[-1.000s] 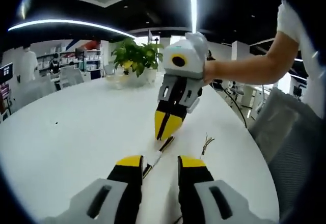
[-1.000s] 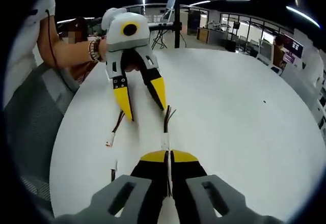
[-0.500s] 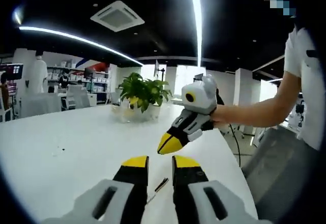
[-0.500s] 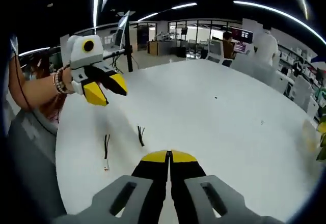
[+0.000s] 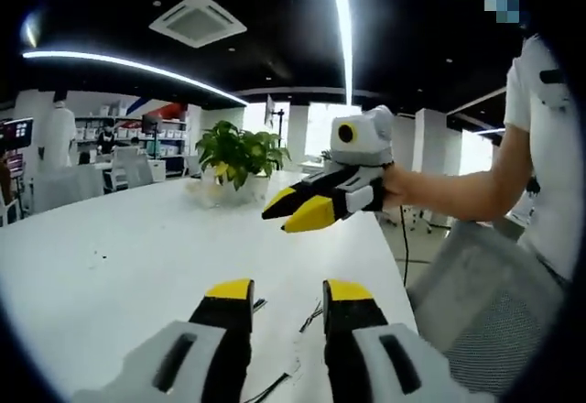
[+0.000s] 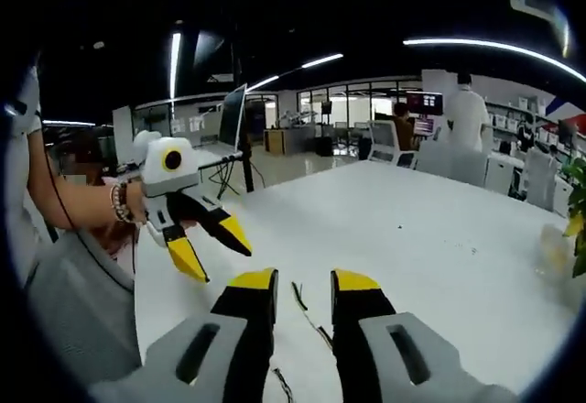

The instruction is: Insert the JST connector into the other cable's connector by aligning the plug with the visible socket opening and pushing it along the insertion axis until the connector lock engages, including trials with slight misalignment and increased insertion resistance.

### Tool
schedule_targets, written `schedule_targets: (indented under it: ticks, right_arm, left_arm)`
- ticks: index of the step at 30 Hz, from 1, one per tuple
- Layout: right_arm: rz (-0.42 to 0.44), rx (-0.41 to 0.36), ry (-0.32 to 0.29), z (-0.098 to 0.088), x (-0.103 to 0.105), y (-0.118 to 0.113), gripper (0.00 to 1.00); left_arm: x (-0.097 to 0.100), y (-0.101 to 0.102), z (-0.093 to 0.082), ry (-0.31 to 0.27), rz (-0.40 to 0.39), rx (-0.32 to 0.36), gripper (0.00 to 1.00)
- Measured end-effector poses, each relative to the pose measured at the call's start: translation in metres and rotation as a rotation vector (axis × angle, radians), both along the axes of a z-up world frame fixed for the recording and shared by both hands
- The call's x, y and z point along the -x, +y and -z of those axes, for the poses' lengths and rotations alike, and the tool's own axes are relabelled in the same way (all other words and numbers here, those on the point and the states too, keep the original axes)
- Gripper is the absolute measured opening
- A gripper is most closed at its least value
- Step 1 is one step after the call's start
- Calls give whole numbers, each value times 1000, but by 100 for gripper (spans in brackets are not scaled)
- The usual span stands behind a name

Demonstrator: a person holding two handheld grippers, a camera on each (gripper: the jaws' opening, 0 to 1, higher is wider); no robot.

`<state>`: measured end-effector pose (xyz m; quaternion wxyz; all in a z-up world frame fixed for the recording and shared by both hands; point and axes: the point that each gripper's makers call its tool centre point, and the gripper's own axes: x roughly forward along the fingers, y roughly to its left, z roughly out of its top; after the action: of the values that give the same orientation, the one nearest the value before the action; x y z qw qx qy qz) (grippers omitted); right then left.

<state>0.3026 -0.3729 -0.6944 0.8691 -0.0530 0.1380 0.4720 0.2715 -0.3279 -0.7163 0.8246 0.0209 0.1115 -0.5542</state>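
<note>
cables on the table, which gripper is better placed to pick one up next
Left, narrowly. The left gripper has open jaws low over the table, a cable between them. The right gripper is open too, but its cable lies farther ahead.

White table [image 5: 110,256], potted plant [image 5: 236,151], ceiling light strips [image 5: 341,9], dark ceiling.

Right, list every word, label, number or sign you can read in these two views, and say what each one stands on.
No text can be read in either view.
Dark wall-mounted screen at the far end of the room: coloured content, too blurred to read.
Dark monitor at the left edge: too small to read.
Yellow-tipped left gripper and yellow-tipped right gripper: no markings visible.
</note>
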Motion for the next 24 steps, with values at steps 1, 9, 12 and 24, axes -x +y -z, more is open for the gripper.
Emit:
schedule_targets:
  ticks: [1, 9, 12, 24]
  right_arm:
    - [-11, 8, -8, 3, 0, 2, 15]
    - [-135, 182, 117, 77, 16, 6, 20]
    - [-183, 210, 175, 105, 24, 2, 25]
    - [-254, 342, 169, 147, 37, -8, 18]
  left_arm:
    - [0, 0, 6, 8, -3, -16, 37]
    - [0, -2, 77, 114, 10, -135, 50]
    - [-1, -1, 94, 125, 22, -180, 50]
    - [4, -2, 127, 165, 26, -238, 36]
